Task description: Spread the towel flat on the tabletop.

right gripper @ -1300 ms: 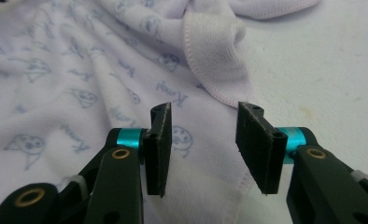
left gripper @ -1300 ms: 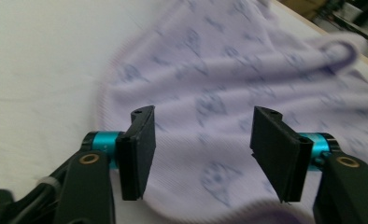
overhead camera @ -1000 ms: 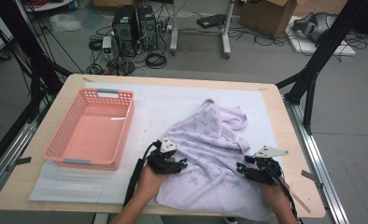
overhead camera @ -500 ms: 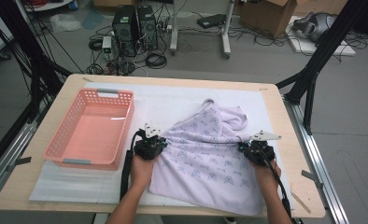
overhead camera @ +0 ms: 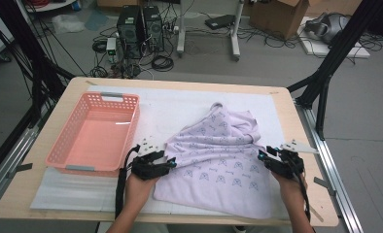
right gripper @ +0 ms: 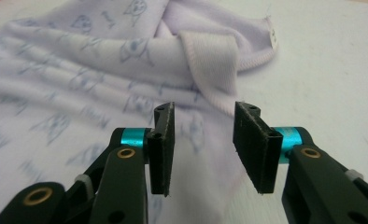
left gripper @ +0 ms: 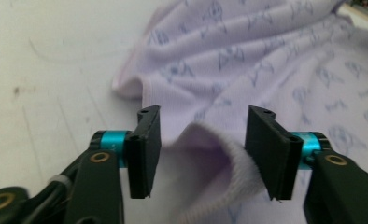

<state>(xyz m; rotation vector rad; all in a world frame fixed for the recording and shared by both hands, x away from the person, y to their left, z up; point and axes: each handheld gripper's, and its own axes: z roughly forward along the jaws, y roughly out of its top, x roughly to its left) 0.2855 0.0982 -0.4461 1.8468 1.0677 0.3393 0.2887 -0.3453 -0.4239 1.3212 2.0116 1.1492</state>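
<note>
A pale lilac printed garment (overhead camera: 218, 160) lies spread on the white mat, its upper part still bunched. My left gripper (overhead camera: 170, 162) is at its left edge and my right gripper (overhead camera: 262, 158) at its right edge. In the left gripper view the left gripper (left gripper: 201, 149) has just been opening, and a fold of the ribbed hem (left gripper: 219, 163) bulges loosely between the jaws. In the right gripper view the right gripper (right gripper: 203, 144) has also just been opening. The cloth (right gripper: 79, 70) lies under its parted jaws, and a folded hem (right gripper: 210, 60) sits just ahead.
A pink plastic basket (overhead camera: 82, 168) stands on the table's left side, close beside my left hand. The white mat (overhead camera: 170, 104) covers most of the wooden table (overhead camera: 301, 116). Black frame legs, cables and computer cases stand on the floor beyond.
Both grippers pulled the garment's side edges up the table and outward, then opened and drew back toward the person. The garment now lies flatter and wider.
</note>
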